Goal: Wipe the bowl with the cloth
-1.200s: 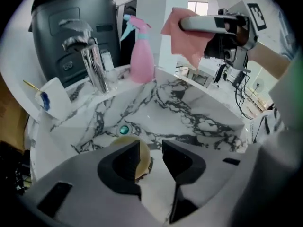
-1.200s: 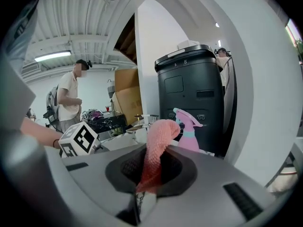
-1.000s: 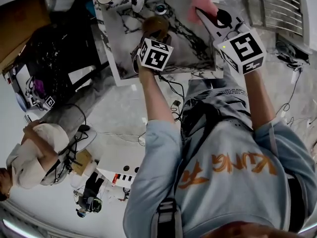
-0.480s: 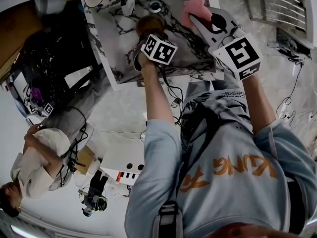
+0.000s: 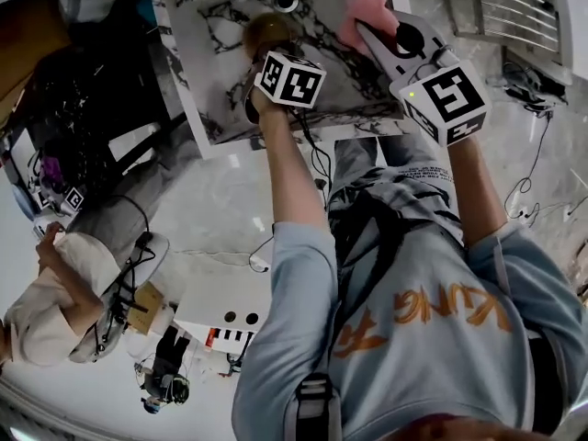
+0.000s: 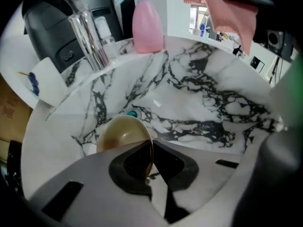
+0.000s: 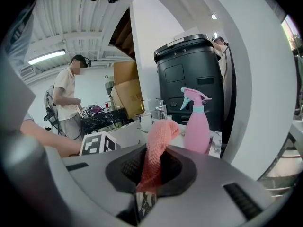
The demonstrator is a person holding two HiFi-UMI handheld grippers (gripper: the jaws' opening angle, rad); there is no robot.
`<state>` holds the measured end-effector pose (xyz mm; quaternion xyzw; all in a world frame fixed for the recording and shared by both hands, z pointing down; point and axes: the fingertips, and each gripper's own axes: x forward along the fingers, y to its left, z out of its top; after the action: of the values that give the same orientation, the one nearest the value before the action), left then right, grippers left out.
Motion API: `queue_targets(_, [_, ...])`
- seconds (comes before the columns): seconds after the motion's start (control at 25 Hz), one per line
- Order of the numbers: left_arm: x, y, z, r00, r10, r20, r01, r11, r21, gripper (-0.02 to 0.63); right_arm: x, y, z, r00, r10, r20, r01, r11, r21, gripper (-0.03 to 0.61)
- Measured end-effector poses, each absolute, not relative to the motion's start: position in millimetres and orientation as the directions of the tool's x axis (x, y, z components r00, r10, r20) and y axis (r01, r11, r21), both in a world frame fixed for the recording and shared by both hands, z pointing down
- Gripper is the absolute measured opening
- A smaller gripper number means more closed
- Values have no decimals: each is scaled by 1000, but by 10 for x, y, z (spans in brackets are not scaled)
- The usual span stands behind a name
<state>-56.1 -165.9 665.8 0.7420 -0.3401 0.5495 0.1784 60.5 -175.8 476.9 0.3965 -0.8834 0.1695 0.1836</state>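
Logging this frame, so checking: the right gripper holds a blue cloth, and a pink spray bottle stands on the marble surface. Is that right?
Not quite: the cloth is pink, not blue, as the right gripper view shows. The right gripper holds a pink cloth, and a pink spray bottle stands on the marble surface.

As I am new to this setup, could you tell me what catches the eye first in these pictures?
The left gripper is closing on the rim of a brown bowl, tipped up in a marbled sink. The right gripper pinches a pink cloth held up near the sink's far side. A pink spray bottle stands on the far rim.
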Motion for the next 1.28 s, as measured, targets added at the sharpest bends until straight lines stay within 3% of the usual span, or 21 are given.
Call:
queue_targets(0.24, [-706,-1753,6021,263,-478,838,-823,-564,-64,34,450,-1808,4393,-619,-683,388,-769,627,-123,49])
queue_targets(0.72, [-813,-1678,4707,480,-709,517,-872,-449,193,34,279,-1742,3712,-622,-732,278,-769,637,-42,49])
queue_targets(0.92, [-747,-1576,4236,623,-702,345,-781,-542,309,34,222,-1738,3481,-627,-742,237,-766,643,-10,49])
queue_targets(1.12, [-642,-1396,3716,773,-625,108,-610,-687,396,34,148,-1718,3225,-642,-743,189,-751,659,39,48])
queue_targets(1.28, [-592,-1275,3526,828,-560,32,-526,-756,390,35,96,-1665,3136,-651,-734,194,-728,676,114,48])
